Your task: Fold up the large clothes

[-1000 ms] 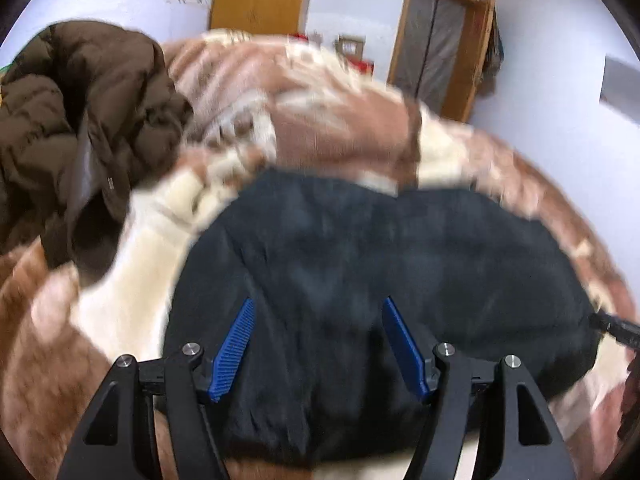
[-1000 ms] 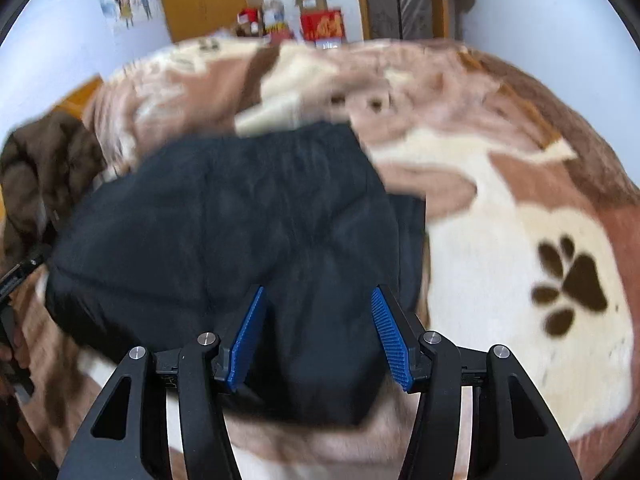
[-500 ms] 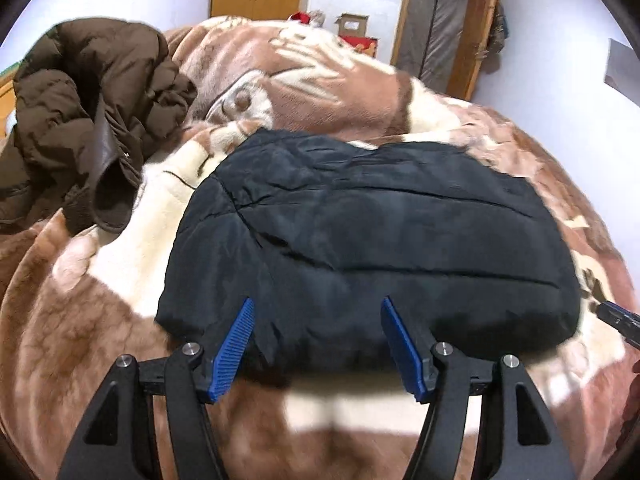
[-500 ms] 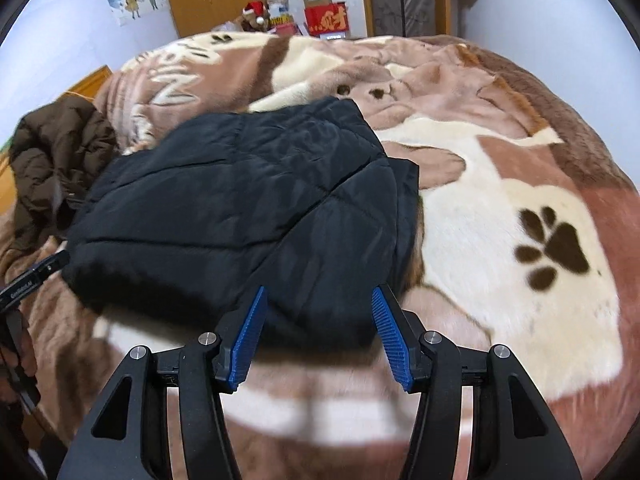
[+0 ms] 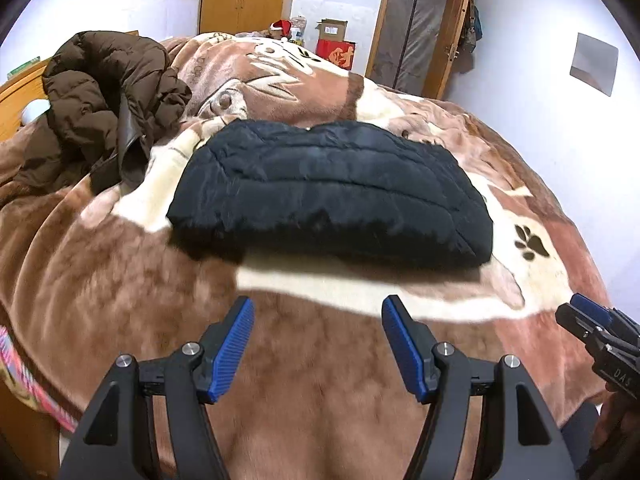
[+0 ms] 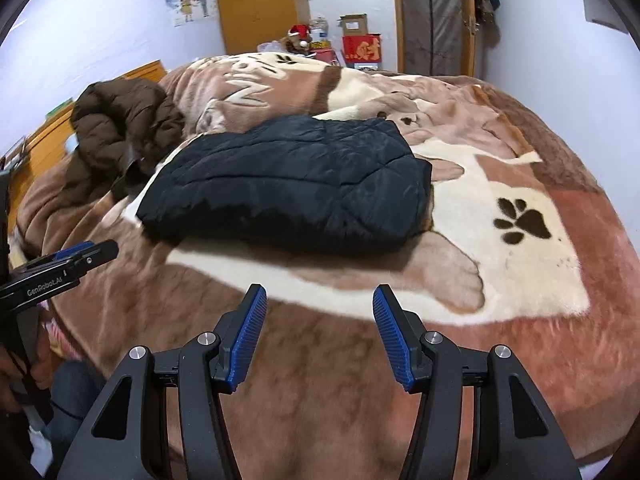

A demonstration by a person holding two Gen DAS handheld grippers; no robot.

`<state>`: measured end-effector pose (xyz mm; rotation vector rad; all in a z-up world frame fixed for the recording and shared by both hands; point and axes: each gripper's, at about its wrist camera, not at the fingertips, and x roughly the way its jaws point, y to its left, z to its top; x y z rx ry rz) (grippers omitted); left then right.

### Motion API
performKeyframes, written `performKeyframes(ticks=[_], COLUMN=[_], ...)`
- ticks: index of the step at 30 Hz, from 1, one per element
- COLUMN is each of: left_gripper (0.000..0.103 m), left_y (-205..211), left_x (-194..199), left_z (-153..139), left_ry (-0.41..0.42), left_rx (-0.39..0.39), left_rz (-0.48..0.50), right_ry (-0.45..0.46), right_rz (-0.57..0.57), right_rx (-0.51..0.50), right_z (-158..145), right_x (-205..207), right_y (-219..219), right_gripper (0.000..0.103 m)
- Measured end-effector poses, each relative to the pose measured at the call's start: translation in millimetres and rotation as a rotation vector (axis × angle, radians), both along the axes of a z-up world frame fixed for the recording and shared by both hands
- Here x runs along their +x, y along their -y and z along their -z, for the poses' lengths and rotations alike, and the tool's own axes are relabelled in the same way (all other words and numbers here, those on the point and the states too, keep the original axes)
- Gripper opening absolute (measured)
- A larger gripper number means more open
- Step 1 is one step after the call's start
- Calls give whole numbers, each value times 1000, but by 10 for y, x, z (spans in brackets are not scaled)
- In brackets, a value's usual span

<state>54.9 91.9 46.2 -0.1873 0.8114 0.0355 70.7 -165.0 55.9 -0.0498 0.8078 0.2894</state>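
A black quilted jacket [image 5: 328, 192] [image 6: 288, 184] lies folded into a flat rectangle in the middle of the bed. My left gripper [image 5: 318, 308] hangs open above the brown blanket, well short of the jacket's near edge, with nothing between its blue pads. My right gripper [image 6: 318, 296] is also open and empty, likewise back from the jacket. Each gripper shows at the edge of the other's view: the right one [image 5: 596, 320] low on the right, the left one [image 6: 76, 256] on the left.
A crumpled brown puffer coat [image 5: 100, 104] [image 6: 120, 128] lies heaped at the far left of the bed. The brown and cream blanket [image 5: 320, 380] with paw prints covers the bed. Boxes, a wardrobe and a door stand along the far wall.
Both grippers have pulled back and risen away from the black jacket, which earlier lay right between and under their fingers. The jacket now rests folded on the blanket, farther off.
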Motion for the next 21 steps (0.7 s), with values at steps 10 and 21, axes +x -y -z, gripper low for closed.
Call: performKeyframes(ticks=[10,21], left_gripper=[68,68], left_y=[61,102], left_x=[-427,-500], left_z=[57,20], left_ry=[-38,-25], left_rx=[-31,-11], left_rz=[-1,-10], right_ry=[-24,-15], right_rz=[-20,-22], right_rx=[-41,-54], right_z=[89,70], right_x=[-407,-460], right_y=[6,-41], right_gripper=[57,57])
